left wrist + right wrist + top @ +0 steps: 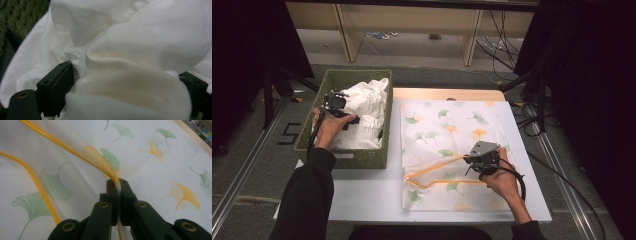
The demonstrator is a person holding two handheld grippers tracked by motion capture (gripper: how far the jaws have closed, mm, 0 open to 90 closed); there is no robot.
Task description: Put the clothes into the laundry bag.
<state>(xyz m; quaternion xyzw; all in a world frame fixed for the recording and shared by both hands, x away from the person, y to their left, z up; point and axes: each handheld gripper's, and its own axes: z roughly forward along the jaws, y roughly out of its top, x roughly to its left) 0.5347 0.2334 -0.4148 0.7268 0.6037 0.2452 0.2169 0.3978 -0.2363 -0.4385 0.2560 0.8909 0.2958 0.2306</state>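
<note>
High view. A white counter occupies the centre and lower half of the frame. On its right portion lies a translucent mesh bag printed with green and orange ginkgo leaves and edged with an orange trim; the bag covers most of the counter from the upper centre down to the lower centre of the frame.

At the left centre, at the counter's left edge, stands a green woven basket containing crumpled white cloth, which fills most of its interior and rises to its rim at the upper right.

The right gripper, at lower right of centre, rests over the bag. In the right gripper view its jaws are pressed together on the orange trim and the mesh beside it, at lower centre of that frame.

The left gripper reaches into the basket. In the left gripper view its jaws stand wide apart at the lower left and lower right corners, with a thick fold of the white cloth bulging between them and touching the left jaw; whether they press on it cannot be told.
</note>
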